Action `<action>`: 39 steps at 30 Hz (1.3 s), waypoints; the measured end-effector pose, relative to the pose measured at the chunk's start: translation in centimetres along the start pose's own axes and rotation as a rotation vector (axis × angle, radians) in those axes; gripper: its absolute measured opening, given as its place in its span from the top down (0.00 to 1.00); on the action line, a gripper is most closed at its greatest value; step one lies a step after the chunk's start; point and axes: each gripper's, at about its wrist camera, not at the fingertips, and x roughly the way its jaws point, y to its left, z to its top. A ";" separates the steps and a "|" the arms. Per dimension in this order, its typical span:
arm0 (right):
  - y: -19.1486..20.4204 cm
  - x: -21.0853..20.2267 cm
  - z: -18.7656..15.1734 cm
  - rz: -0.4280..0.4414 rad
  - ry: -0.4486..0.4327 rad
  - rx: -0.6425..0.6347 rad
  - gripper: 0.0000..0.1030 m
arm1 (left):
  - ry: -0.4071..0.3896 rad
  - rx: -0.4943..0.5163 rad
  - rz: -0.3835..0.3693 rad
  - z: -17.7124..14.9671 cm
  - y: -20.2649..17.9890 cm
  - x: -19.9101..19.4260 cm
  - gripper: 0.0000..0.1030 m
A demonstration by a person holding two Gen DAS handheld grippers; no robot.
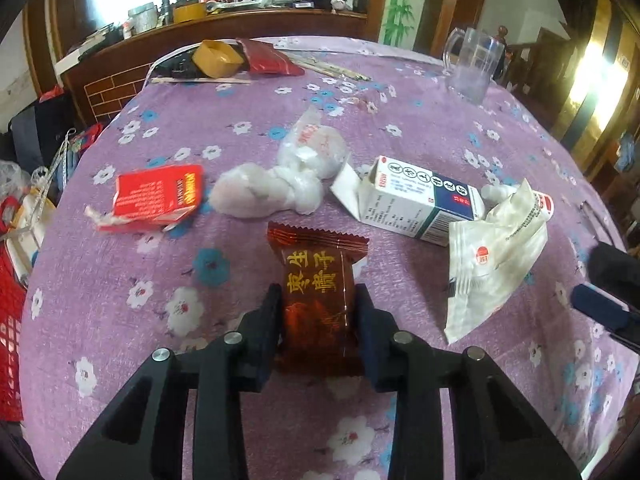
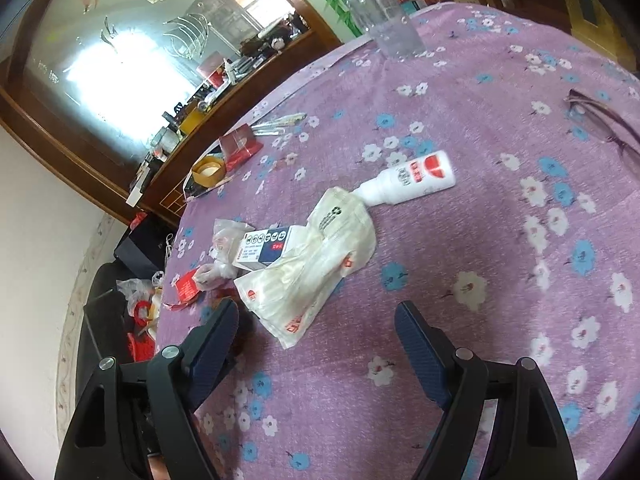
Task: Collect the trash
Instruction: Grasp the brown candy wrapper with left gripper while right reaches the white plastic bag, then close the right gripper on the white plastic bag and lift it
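Left claw (image 1: 318, 312): clamped on the brown snack packet (image 1: 316, 292), gold Chinese characters, low on the surface (image 1: 120, 312).
Right claw (image 2: 316, 332): apart, empty.
Writing: white-and-blue box (image 1: 416, 204) print seemingly Chinese, too small.
Surface: purple floral cloth.

Bare tablecloth (image 2: 500, 240) is left open on the right and near side. The middle is crowded by a red carton (image 1: 160, 196), knotted plastic bag (image 1: 280, 184), medicine box (image 1: 416, 204), white pouch (image 1: 492, 256) and bottle (image 2: 412, 178); a clear jug (image 1: 474, 64) blocks the far right.
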 end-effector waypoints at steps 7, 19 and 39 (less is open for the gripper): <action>0.6 3.0 0.6 -0.041 0.004 0.055 0.18 | -0.179 -0.031 0.056 -1.0 1.8 -3.1 0.68; 3.5 8.2 0.9 -0.125 0.040 -0.050 0.35 | -0.203 -0.050 0.041 -1.1 2.5 -3.1 0.68; 7.1 2.0 -4.5 -0.115 -0.264 -0.458 0.60 | -0.301 -0.006 0.116 -1.2 1.7 -4.5 0.68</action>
